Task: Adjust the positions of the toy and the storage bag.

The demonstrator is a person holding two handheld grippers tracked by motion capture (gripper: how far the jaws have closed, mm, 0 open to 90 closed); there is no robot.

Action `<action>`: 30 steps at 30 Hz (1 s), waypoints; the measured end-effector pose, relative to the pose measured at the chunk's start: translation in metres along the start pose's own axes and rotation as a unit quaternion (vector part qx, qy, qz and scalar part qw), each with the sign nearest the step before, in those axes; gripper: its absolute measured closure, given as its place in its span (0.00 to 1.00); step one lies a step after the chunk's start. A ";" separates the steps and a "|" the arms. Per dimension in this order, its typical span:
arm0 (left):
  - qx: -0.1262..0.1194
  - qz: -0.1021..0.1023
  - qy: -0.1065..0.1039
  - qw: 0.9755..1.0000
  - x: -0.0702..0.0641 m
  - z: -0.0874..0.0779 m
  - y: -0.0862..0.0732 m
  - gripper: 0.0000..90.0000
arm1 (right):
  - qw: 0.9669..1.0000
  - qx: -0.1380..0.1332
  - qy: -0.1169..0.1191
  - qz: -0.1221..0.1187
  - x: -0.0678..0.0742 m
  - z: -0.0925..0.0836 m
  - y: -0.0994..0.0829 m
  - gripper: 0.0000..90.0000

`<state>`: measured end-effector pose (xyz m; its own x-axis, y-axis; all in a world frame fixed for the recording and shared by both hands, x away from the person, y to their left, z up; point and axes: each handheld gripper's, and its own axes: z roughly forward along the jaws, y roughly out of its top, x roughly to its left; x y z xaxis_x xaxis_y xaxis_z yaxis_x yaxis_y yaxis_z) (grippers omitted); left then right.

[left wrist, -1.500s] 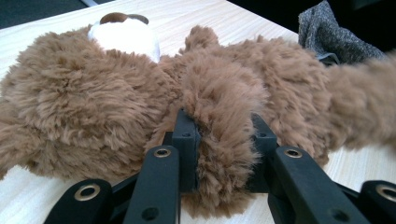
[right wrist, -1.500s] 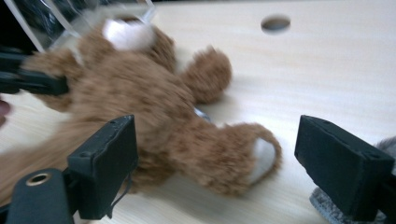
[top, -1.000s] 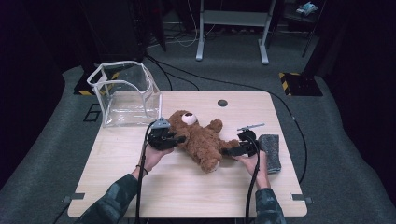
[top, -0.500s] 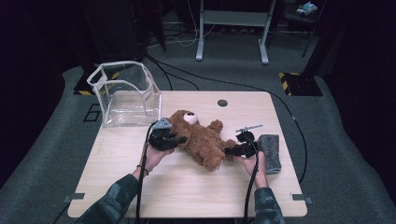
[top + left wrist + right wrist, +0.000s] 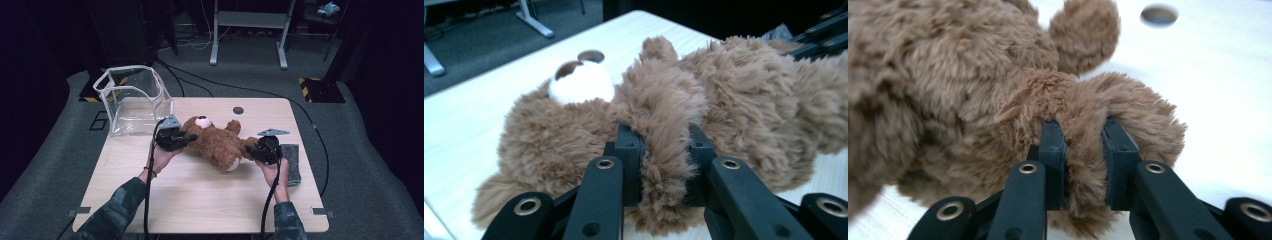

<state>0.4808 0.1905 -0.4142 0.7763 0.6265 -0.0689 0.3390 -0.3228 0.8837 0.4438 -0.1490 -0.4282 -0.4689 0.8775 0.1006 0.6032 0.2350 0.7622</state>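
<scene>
A brown teddy bear with a white muzzle lies on its back across the middle of the wooden table. My left gripper comes at it from the left, beside the head. In the left gripper view its jaws pinch a fold of the bear's fur. My right gripper grips the bear's leg at the right, and the right gripper view shows the jaws squeezing the furry limb. Both pairs of jaws have just been closing on the fur.
A clear plastic box stands open at the table's back left corner. A grey cloth pad lies by the right edge behind my right hand. A dark round hole marks the tabletop at the back. Cables run over the floor.
The right gripper has closed on the bear's leg. Both hands have come up a little with the bear held between them.
</scene>
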 end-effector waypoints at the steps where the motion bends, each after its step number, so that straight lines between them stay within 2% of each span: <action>1: 0.000 0.000 0.000 1.000 0.000 0.000 0.000 0.84 | 1.000 0.000 0.000 0.000 0.000 0.000 0.000 0.83; 2: -0.003 0.003 0.002 1.000 0.000 0.000 0.003 0.84 | 1.000 -0.017 -0.010 -0.008 0.003 -0.008 0.004 0.83; 4: -0.008 0.007 0.001 1.000 0.002 -0.001 0.009 0.84 | 1.000 -0.019 -0.013 -0.010 0.004 -0.012 0.006 0.83; 6: -0.010 0.015 0.003 1.000 0.004 0.000 0.015 0.84 | 0.999 -0.033 -0.028 -0.020 0.008 -0.024 0.010 0.84; 7: -0.010 0.015 0.003 1.000 0.004 0.000 0.015 0.84 | 0.999 -0.033 -0.028 -0.020 0.008 -0.024 0.010 0.84; 8: -0.007 0.016 0.003 1.000 0.005 0.001 0.017 0.84 | 0.998 -0.040 -0.039 -0.026 0.012 -0.030 0.011 0.84; 11: -0.003 0.018 0.005 1.000 0.008 0.006 0.020 0.84 | 0.997 -0.046 -0.050 -0.038 0.017 -0.036 0.012 0.84; 12: 0.001 0.019 0.007 1.000 0.011 0.010 0.021 0.84 | 0.996 -0.045 -0.065 -0.045 0.025 -0.041 0.011 0.84; 16: 0.005 0.017 0.012 1.000 0.016 0.017 0.022 0.84 | 0.995 -0.046 -0.079 -0.051 0.036 -0.045 0.008 0.83; 17: 0.009 0.019 0.014 1.000 0.017 0.019 0.022 0.84 | 0.994 -0.040 -0.087 -0.056 0.044 -0.045 0.004 0.83; 19: 0.021 0.017 0.013 1.000 0.019 0.023 0.019 0.84 | 0.994 -0.039 -0.088 -0.059 0.047 -0.044 0.001 0.83; 22: 0.027 0.008 0.013 1.000 0.024 0.028 0.011 0.84 | 0.995 -0.026 -0.078 -0.055 0.055 -0.038 -0.009 0.83; 26: 0.041 -0.006 0.008 0.999 0.028 0.031 -0.003 0.84 | 0.997 0.004 -0.054 -0.053 0.062 -0.025 -0.027 0.82; 28: 0.042 -0.014 0.005 0.999 0.028 0.032 -0.015 0.83 | 0.998 0.023 -0.034 -0.046 0.062 -0.016 -0.036 0.80; 29: 0.042 -0.014 0.005 0.999 0.028 0.032 -0.015 0.83 | 0.998 0.032 -0.023 -0.041 0.061 -0.014 -0.038 0.78; 30: 0.042 -0.033 -0.003 0.999 0.030 0.030 -0.020 0.82 | 0.999 0.034 -0.015 -0.036 0.060 -0.013 -0.040 0.75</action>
<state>0.5132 0.1948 -0.4481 0.7535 0.6448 -0.1284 0.4325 -0.3390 0.8355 0.3830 -0.1113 -0.4444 -0.4937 0.8692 0.0260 0.6106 0.3252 0.7221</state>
